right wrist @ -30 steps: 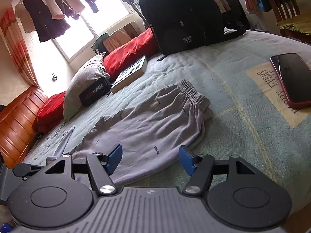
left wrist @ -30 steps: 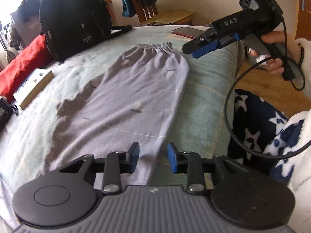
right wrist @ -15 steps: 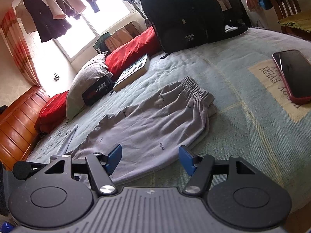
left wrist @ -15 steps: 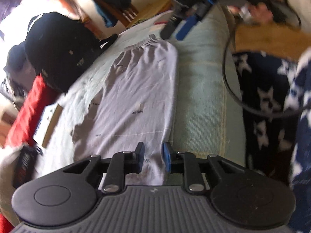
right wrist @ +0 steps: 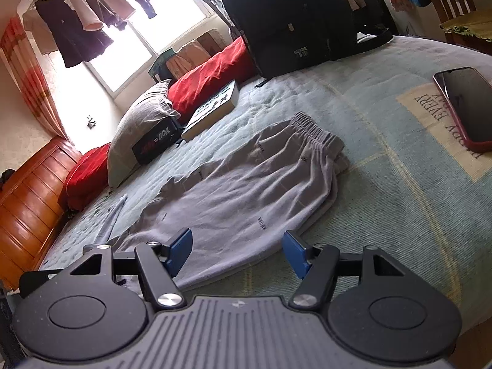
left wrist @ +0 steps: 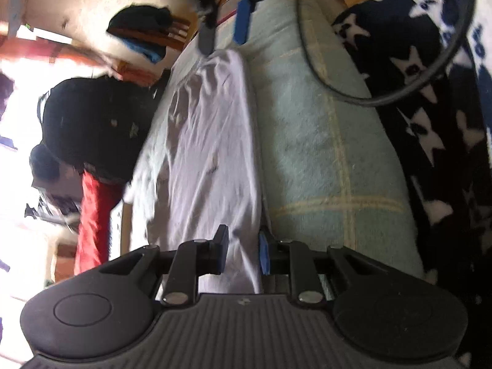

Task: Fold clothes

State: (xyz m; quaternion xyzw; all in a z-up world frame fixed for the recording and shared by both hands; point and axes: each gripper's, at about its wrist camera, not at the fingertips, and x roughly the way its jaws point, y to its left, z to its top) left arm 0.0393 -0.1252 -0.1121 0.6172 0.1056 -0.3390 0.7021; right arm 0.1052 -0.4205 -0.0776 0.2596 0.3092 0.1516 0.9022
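Grey sweatpants [right wrist: 246, 190] lie flat on the pale green bedspread [right wrist: 384, 215], elastic waistband [right wrist: 313, 129] toward the far side. In the left wrist view the pants [left wrist: 212, 141] run away from me, and the picture is tilted by my rolled wrist. My left gripper [left wrist: 241, 252] is low over the leg end, its jaws narrow and closing, with the fabric's right edge between the blue pads; I see no pinch. My right gripper [right wrist: 238, 252] hovers open over the pants' near edge, nothing between its fingers. It also shows, blurred, above the waistband [left wrist: 224, 33].
A black backpack [right wrist: 292, 21] stands at the back of the bed. A phone [right wrist: 467, 104] lies at the right, a book [right wrist: 215, 107] and pillows [right wrist: 138, 129] at the left by the wooden headboard [right wrist: 27, 203]. A star-patterned sleeve [left wrist: 430, 123] and a cable [left wrist: 338, 92] hang right.
My left gripper rolled hard, sank toward the pants' leg end, and its jaws narrowed around the fabric edge. The right gripper held its place and stayed open.
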